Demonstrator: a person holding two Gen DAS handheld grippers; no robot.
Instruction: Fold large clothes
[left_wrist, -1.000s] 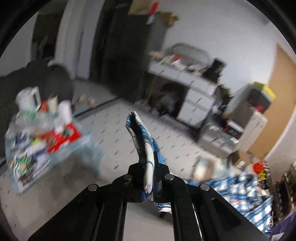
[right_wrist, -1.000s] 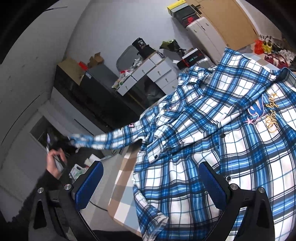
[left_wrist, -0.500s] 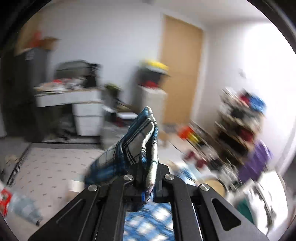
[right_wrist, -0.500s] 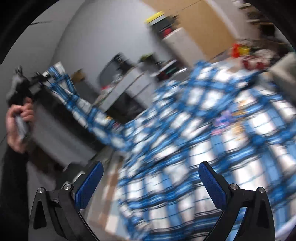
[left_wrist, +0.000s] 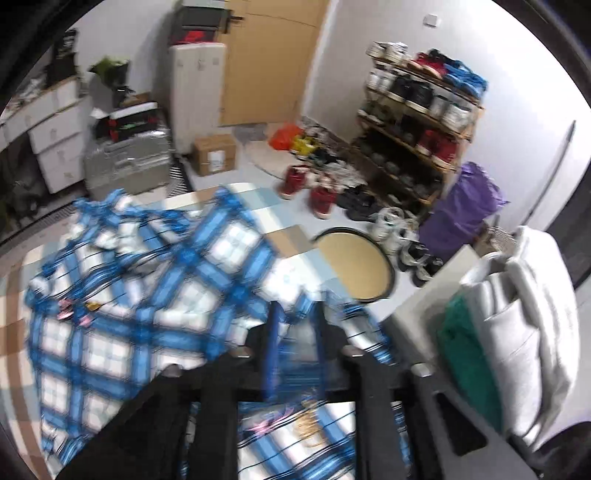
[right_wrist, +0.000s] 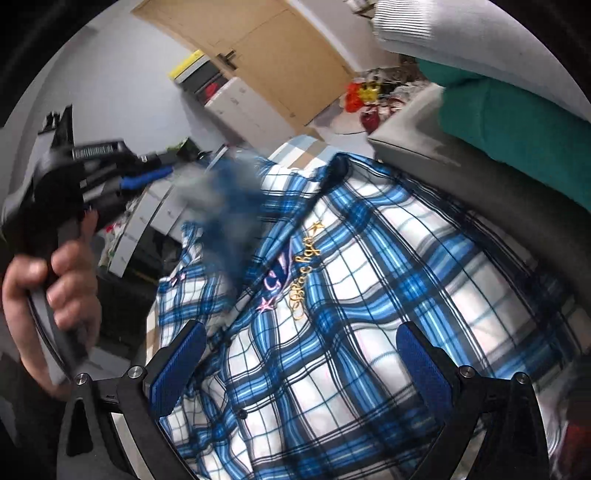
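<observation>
Swung across over the blue-and-white plaid cotton shirt (right_wrist: 332, 295) on the checked table (left_wrist: 14, 332), the left gripper (left_wrist: 293, 332) has just been opening, sleeve loose between its fingers; right gripper (right_wrist: 301, 363) gapes empty above, so smoothing the folded-in sleeve seems next.

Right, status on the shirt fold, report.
Left hand-held gripper just opening, sleeve loose between its jaws. Right hand-held gripper open over plaid shirt. Nothing in the way.

Shirt chest, large letters: blue embroidered "CV" on the plaid shirt (right_wrist: 332, 295), centre of the right wrist view, flanked by small pink stars.
Shirt chest, script: gold cursive beside the letters, too looped to read surely.
Cardboard box (left_wrist: 215, 154): white label, print illegible.
</observation>
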